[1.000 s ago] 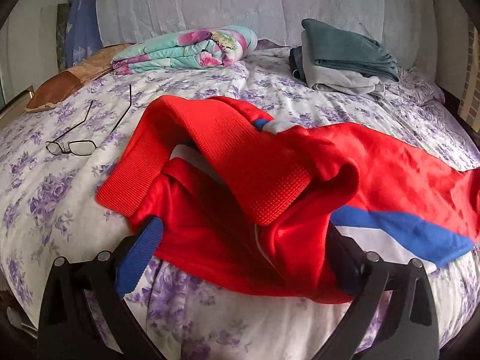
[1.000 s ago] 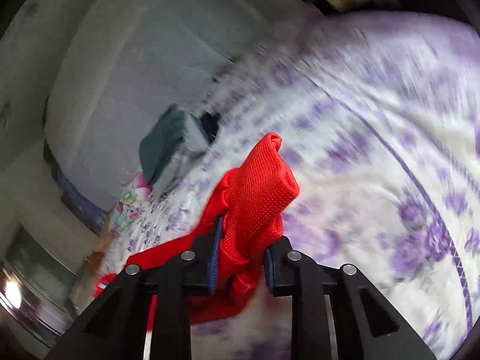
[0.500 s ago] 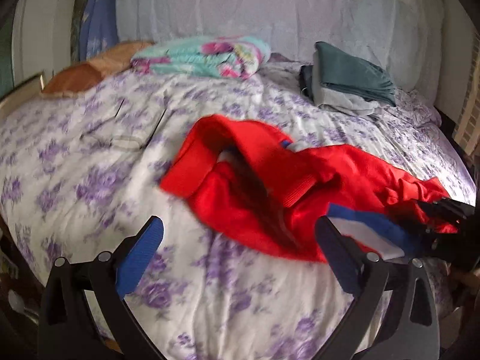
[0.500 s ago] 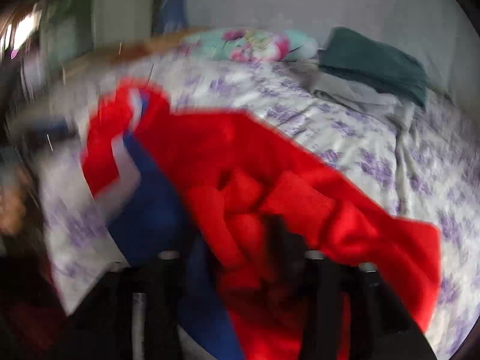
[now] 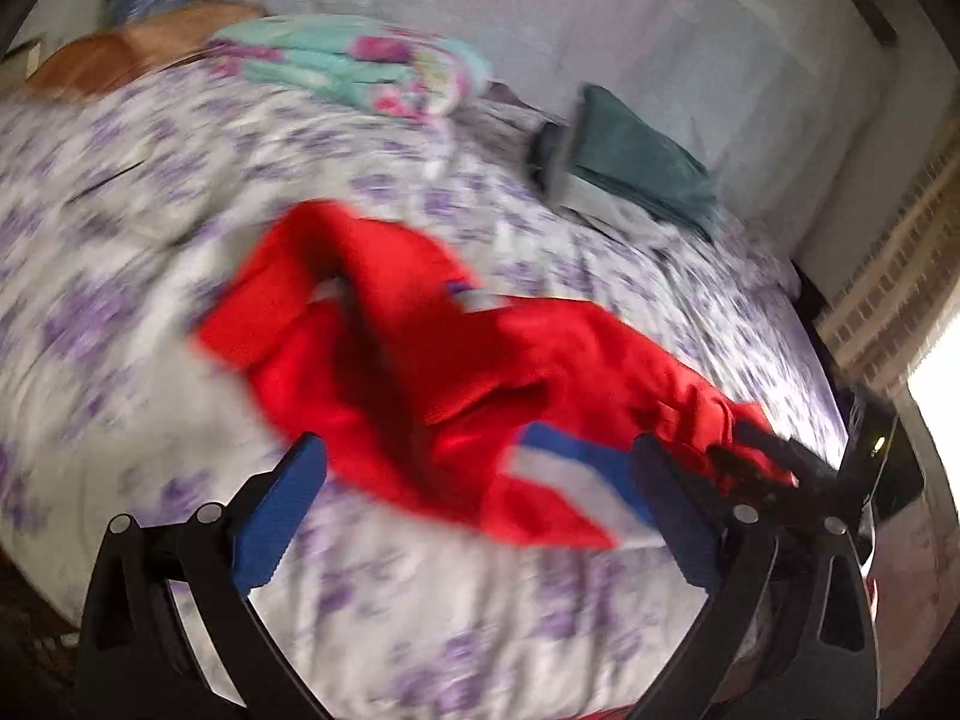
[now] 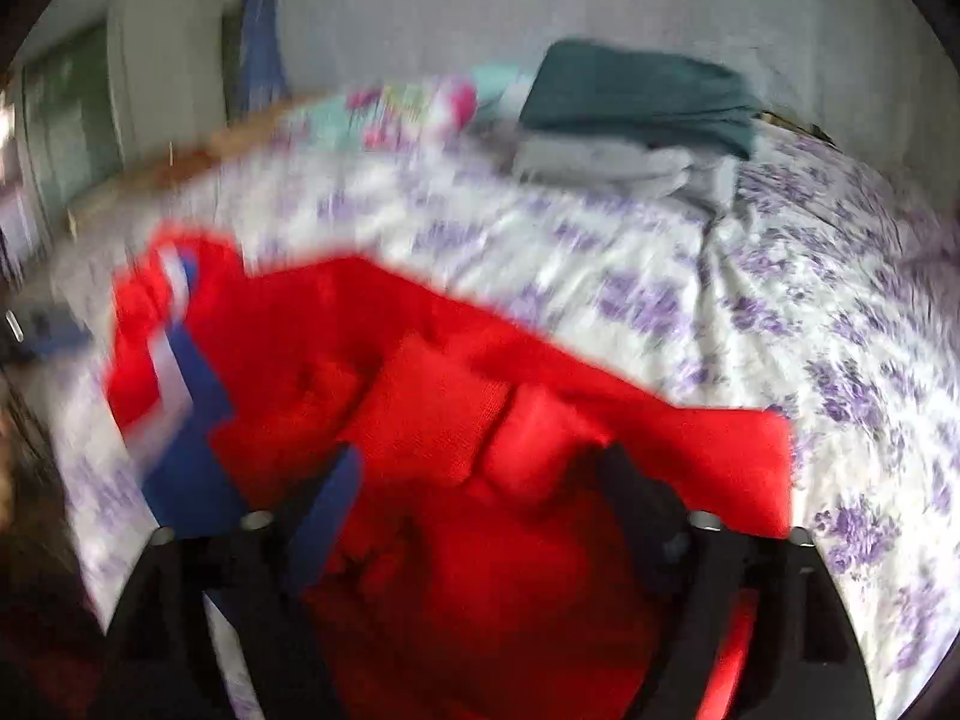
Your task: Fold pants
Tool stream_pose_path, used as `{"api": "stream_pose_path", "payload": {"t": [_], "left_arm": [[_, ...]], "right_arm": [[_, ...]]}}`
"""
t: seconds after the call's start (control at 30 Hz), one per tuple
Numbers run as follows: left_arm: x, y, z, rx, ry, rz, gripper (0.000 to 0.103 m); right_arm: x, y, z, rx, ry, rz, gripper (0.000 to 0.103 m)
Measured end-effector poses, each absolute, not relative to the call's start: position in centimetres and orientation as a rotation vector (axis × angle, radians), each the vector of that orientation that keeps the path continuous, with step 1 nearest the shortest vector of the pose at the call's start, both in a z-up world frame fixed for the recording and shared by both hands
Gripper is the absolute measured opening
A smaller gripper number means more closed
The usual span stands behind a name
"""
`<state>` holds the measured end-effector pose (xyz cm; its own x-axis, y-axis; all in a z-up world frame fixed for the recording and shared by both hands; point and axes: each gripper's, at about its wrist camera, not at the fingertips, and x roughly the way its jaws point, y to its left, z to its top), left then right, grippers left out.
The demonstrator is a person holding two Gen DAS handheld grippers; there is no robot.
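The red pants [image 5: 420,372] with a blue and white stripe lie crumpled on the flowered bedspread [image 5: 150,252]. My left gripper [image 5: 480,504] is open and empty, just short of the pants' near edge. My right gripper [image 6: 480,492] has its jaws wide apart, with red fabric [image 6: 468,420] bunched between the fingers and beneath them. In the left wrist view the right gripper [image 5: 774,468] shows at the pants' right end. Both views are blurred by motion.
A folded floral blanket [image 5: 360,66] lies at the back of the bed. A stack of folded teal and grey clothes [image 5: 636,174] lies at the back right. A brown pillow [image 5: 120,54] is at the far left. A window [image 5: 900,300] is on the right.
My left gripper pulled back from the pants, which now lie beyond it. My right gripper, shut on a red cuff before, swung round to face the bed and opened over the fabric.
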<state>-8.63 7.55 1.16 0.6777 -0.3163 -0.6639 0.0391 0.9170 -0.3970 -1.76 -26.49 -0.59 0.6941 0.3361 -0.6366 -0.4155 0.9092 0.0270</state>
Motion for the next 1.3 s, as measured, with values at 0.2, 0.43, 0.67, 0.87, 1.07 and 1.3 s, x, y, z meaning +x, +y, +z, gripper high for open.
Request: {"api": "stream_pose_path", "payload": {"t": [0.2, 0.43, 0.67, 0.87, 1.07, 1.3], "left_arm": [[-4.1, 7.8, -0.1, -0.449, 0.846, -0.116, 0.064], [-5.9, 17.0, 0.6, -0.569, 0.756, 0.099, 0.049], [-8.8, 14.2, 0.6, -0.342, 0.758, 0.211, 0.073], [-10.8, 9.1, 5.7, -0.085, 0.520, 0.228, 0.096], [-1.4, 6.7, -0.7, 0.144, 0.804, 0.250, 0.099], [-1.3, 8.9, -0.5, 0.033, 0.832, 0.283, 0.099]], "right_arm": [[-1.4, -27.4, -0.7, -0.060, 0.732, 0.442, 0.096], [-0.9, -27.4, -1.5, -0.045, 0.735, 0.460, 0.096], [-0.9, -27.3, -1.4, -0.044, 0.736, 0.459, 0.097], [-0.8, -27.1, -1.5, -0.054, 0.741, 0.452, 0.099], [-0.7, -27.2, -1.5, -0.049, 0.742, 0.457, 0.100], [-0.6, -27.3, -1.7, -0.035, 0.749, 0.460, 0.100]]}}
